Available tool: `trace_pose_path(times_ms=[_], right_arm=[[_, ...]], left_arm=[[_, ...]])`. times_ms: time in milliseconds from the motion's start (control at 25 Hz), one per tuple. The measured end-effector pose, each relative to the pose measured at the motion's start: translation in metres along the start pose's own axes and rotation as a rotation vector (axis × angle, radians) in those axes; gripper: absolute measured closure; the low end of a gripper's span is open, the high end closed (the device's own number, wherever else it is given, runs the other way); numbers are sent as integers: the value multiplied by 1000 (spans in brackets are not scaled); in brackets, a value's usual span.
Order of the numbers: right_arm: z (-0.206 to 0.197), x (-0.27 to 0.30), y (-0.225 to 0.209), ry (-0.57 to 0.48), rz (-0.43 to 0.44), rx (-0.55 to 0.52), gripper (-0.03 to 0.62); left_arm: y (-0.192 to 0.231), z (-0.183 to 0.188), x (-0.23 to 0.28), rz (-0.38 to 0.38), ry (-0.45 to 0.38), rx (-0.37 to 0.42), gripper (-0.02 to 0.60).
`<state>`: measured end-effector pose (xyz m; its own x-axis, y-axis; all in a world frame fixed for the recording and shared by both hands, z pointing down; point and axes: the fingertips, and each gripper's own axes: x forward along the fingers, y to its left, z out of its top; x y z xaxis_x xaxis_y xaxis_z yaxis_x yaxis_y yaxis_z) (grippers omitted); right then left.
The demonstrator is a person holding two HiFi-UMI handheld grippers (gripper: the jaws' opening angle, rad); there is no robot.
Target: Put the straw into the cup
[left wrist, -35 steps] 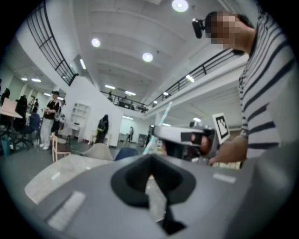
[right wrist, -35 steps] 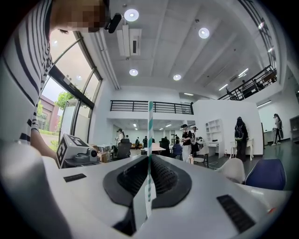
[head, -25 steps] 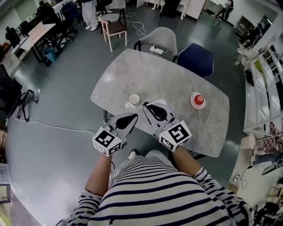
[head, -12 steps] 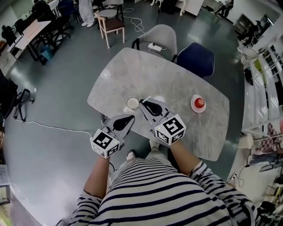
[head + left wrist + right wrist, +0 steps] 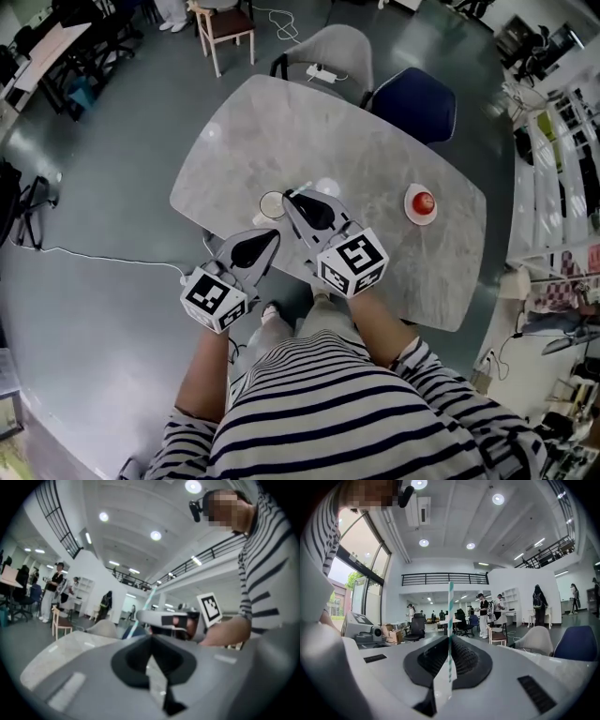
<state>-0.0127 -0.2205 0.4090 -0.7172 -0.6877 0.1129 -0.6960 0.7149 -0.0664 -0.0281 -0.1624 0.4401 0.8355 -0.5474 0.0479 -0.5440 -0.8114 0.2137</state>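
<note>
A white cup (image 5: 272, 204) stands near the front left edge of the marble table (image 5: 375, 159). My right gripper (image 5: 289, 197) hovers just right of the cup's rim, shut on a green-and-white striped straw (image 5: 450, 620) that stands upright between its jaws. In the left gripper view the straw (image 5: 143, 613) slants up beside the right gripper (image 5: 164, 619). My left gripper (image 5: 272, 236) sits lower, at the table's front edge below the cup, its jaws shut with nothing in them.
A small plate with a red object (image 5: 421, 202) lies at the table's right. A small white thing (image 5: 326, 186) shows behind the right gripper. A grey chair (image 5: 337, 52) and a blue chair (image 5: 412, 103) stand at the far side.
Both grippers have drifted left and slightly forward. The right gripper's tip, with the straw, has come up beside the cup's rim.
</note>
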Motion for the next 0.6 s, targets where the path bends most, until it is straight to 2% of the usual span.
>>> trace_pose_path(times_ms=[80, 240, 600], right_arm=[[-5, 5, -5, 16, 2, -22, 574], [-22, 17, -11, 55, 32, -42, 574], [-29, 25, -29, 81, 27, -41, 574]], left_arm=[[2, -5, 10, -12, 10, 2, 575], [3, -26, 19, -46, 98, 35, 575], [21, -22, 28, -15, 93, 23, 575]])
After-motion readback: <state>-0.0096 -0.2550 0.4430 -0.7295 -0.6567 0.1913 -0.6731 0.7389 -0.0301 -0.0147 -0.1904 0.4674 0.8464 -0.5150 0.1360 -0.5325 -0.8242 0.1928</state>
